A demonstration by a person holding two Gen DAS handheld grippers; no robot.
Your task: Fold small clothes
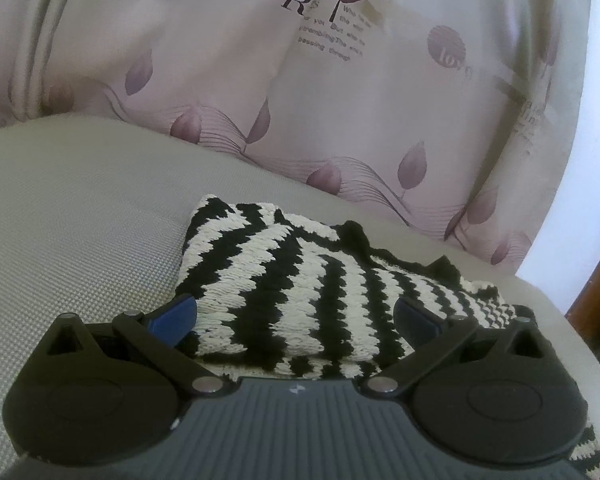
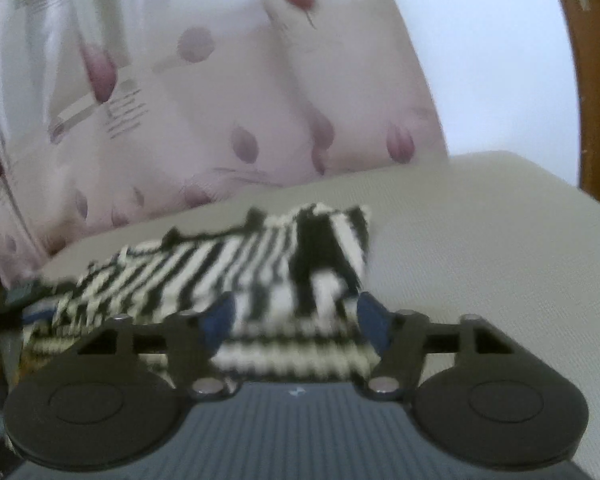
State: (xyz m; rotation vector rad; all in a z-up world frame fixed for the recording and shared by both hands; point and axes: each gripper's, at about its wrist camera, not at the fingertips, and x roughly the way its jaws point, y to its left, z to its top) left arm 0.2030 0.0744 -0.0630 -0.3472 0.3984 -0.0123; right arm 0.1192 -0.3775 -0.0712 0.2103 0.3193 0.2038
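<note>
We see a pale curtain (image 1: 220, 80) printed with mauve leaves and lettering hanging behind a beige woven cushion (image 1: 80, 208), with a strip of brown wooden frame (image 2: 596, 80) at the side. On the cushion lies the black-and-white striped knit garment (image 1: 284, 280), folded over itself so one layer sits on another. Our left gripper (image 1: 296, 320) stands spread wide just over the near edge of the knit, its blue pads (image 1: 176, 318) on either side of the fold, not pressing it. Our right gripper (image 2: 296, 320) is also spread, its pads (image 2: 374, 320) flanking the blurred knit without pinching it.
</note>
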